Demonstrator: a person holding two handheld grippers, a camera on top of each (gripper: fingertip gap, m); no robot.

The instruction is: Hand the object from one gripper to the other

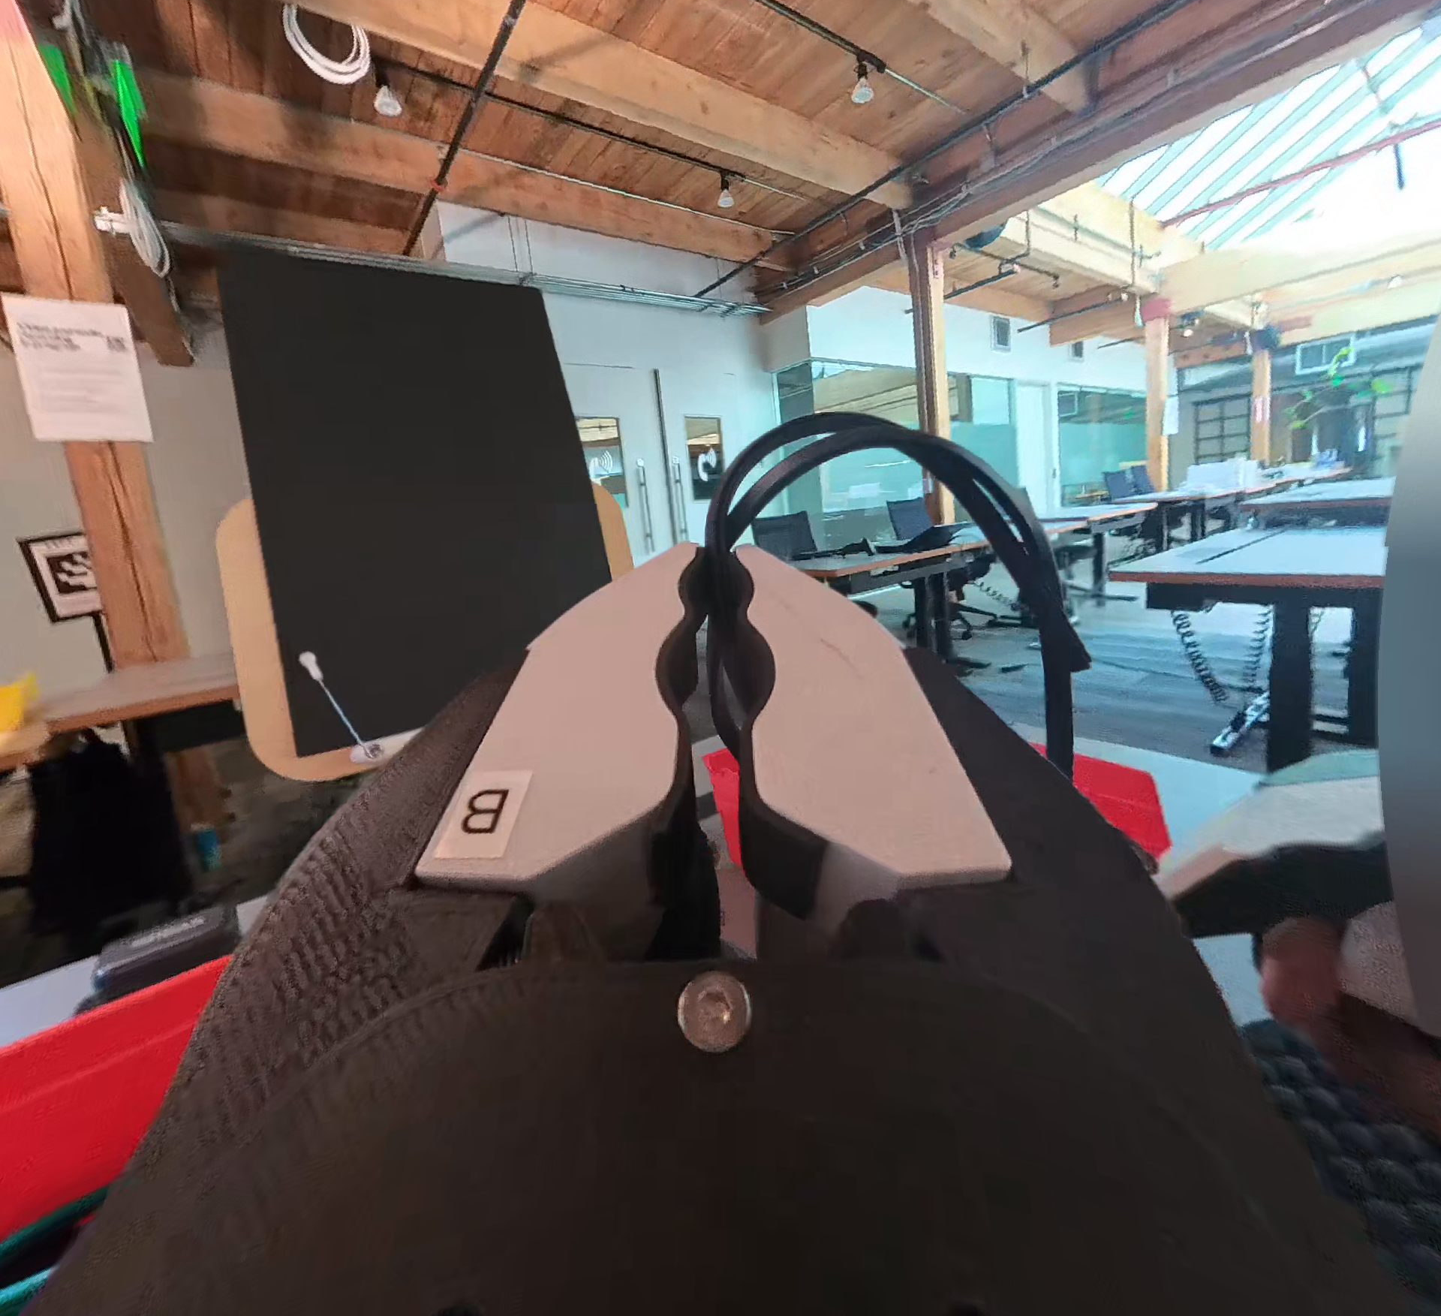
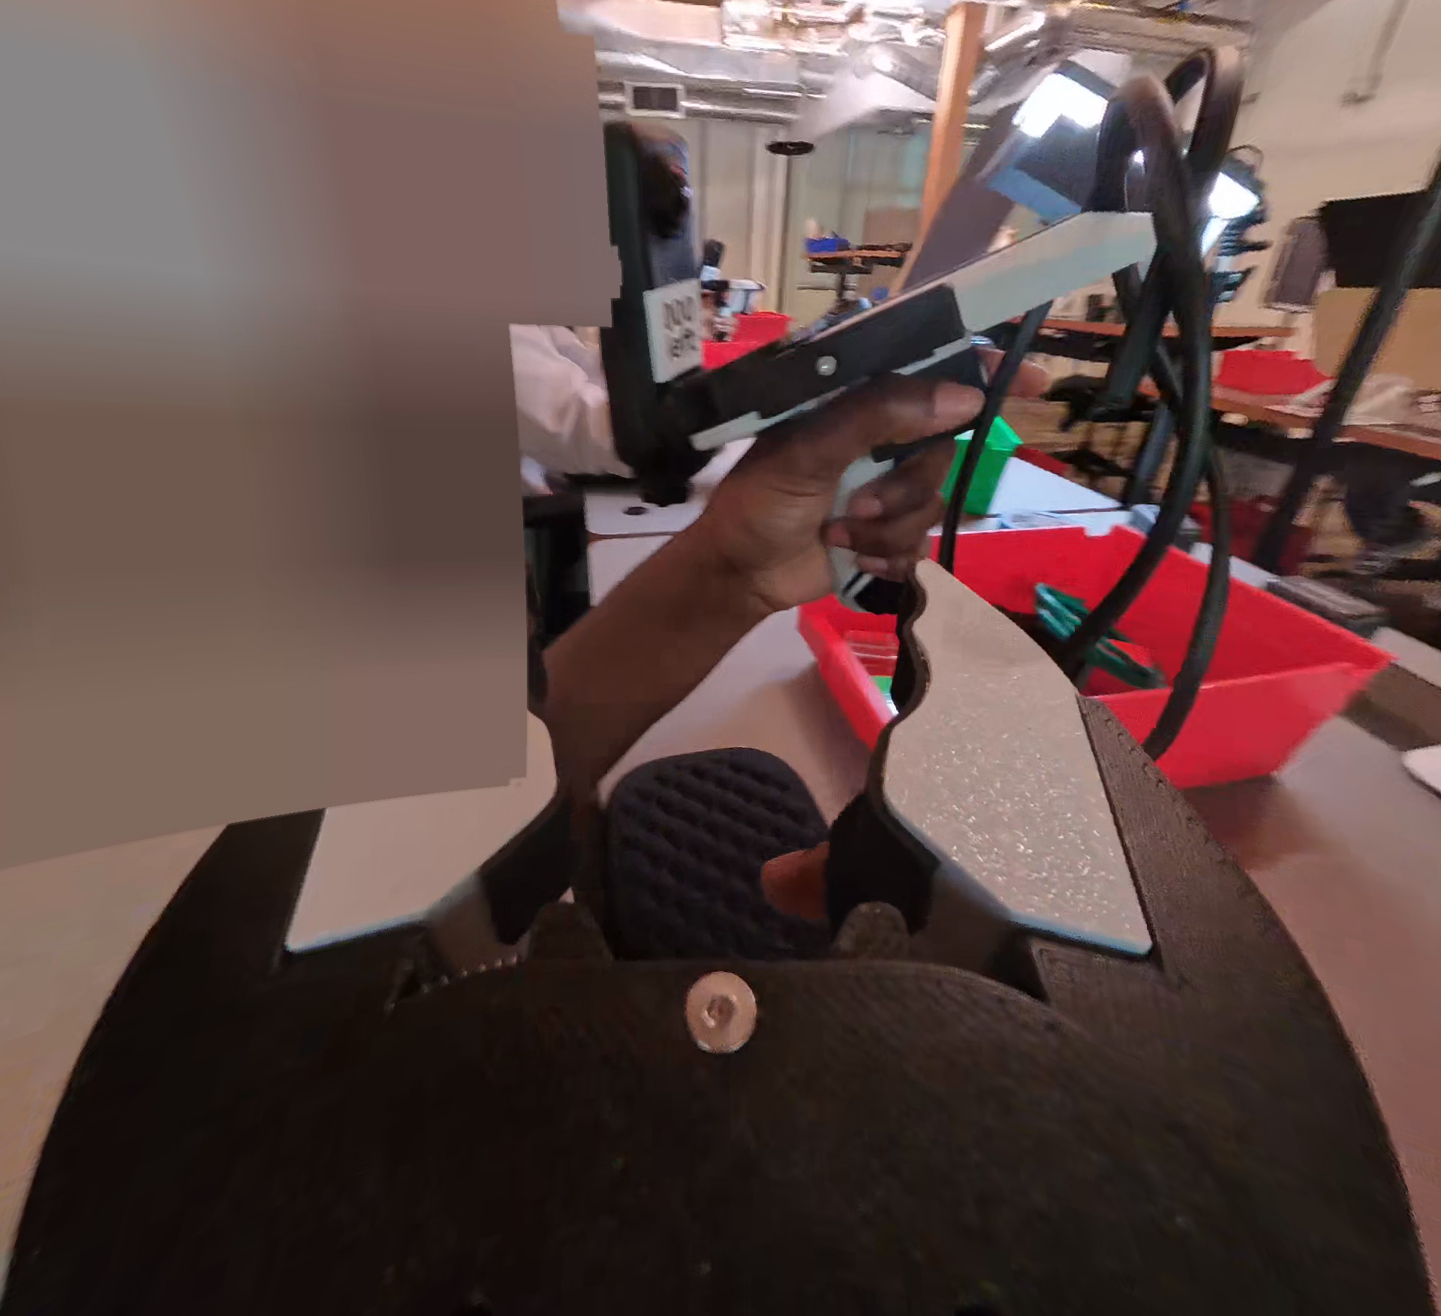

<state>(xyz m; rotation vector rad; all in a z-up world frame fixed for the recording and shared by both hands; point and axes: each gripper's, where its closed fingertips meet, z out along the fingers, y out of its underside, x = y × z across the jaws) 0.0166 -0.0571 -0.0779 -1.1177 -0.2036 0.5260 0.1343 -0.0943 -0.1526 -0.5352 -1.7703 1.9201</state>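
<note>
My left gripper point(image 1: 717, 561) is shut on a thin black looped strap point(image 1: 897, 452), pinched near the fingertips; the loops arch up and right and the ends hang down. In the right wrist view the left gripper point(image 2: 1146, 241), held by a hand point(image 2: 780, 522), is raised and points right, with the strap point(image 2: 1185, 342) hanging from its tip in long loops. My right gripper point(image 2: 721, 576) is open and empty, below and left of the strap. Its right finger point(image 2: 998, 771) shows; its left fingertip is hidden by a blur patch.
A red bin point(image 2: 1248, 701) with green items point(image 2: 1092, 623) sits on the table under the strap; it also shows in the left wrist view point(image 1: 1115, 803). A green box point(image 2: 982, 467) stands behind it. A black board point(image 1: 405, 483) leans at the left. Desks stand farther off.
</note>
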